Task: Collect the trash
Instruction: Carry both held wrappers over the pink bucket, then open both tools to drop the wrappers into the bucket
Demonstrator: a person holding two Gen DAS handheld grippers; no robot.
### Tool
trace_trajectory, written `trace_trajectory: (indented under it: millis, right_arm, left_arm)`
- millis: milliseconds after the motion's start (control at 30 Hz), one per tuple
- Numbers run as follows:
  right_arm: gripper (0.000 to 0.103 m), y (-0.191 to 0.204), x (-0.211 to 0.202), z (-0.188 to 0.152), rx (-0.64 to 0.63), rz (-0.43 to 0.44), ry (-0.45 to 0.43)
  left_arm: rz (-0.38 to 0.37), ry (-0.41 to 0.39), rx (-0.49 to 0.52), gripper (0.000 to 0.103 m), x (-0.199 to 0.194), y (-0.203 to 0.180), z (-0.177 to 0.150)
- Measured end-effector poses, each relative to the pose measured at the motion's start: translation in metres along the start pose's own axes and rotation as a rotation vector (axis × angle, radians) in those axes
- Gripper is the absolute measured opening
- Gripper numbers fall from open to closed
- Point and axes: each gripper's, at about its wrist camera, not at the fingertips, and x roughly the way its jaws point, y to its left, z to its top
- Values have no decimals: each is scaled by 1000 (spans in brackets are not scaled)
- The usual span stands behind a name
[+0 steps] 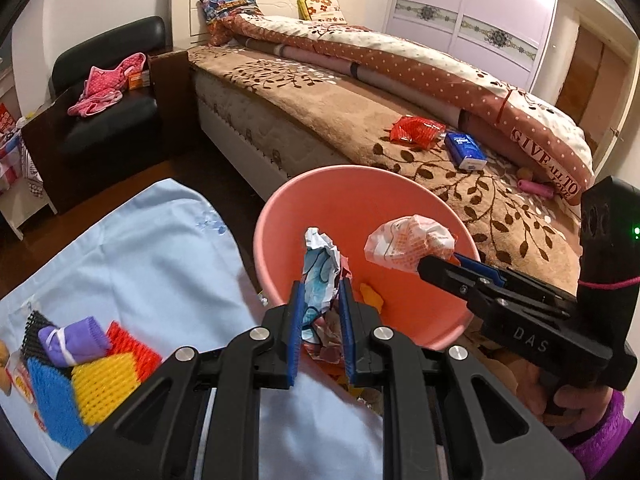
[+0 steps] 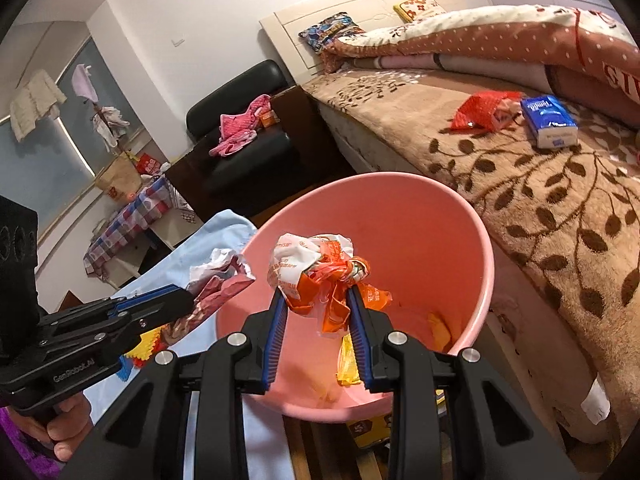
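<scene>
Take the bed [image 1: 328,92] as your landmark: its brown leaf-patterned blanket [image 2: 540,200] carries a red wrapper [image 1: 416,129] and, just beside it toward the foot, a blue tissue pack [image 1: 465,150]. A rolled quilt [image 1: 400,52] lies along the far side, with two pillows [image 1: 232,4] at the headboard and a small pink thing [image 1: 534,189] near the foot. On your side of the bed, the counter under a pale blue cloth [image 1: 152,240] holds coloured foam nets [image 1: 80,368] and the pink bin [image 1: 360,200].
</scene>
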Motion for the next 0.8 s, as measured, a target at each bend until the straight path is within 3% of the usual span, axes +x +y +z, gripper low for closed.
trace_trajectory:
  millis: [633, 667, 767, 800]
  right_arm:
    - [31, -10, 12, -8, 17, -7, 35]
    - [31, -10, 12, -8, 17, -7, 35]
    - [31, -10, 12, -8, 18, -9, 34]
    - [31, -10, 12, -8, 19, -11, 34]
  left_arm:
    - [-4, 64, -24, 18, 36, -7, 3]
    - [-5, 69, -26, 21, 36, -7, 3]
    - [4, 63, -34, 44, 36, -6, 3]
    - [8, 55, -35, 45, 34, -5, 3]
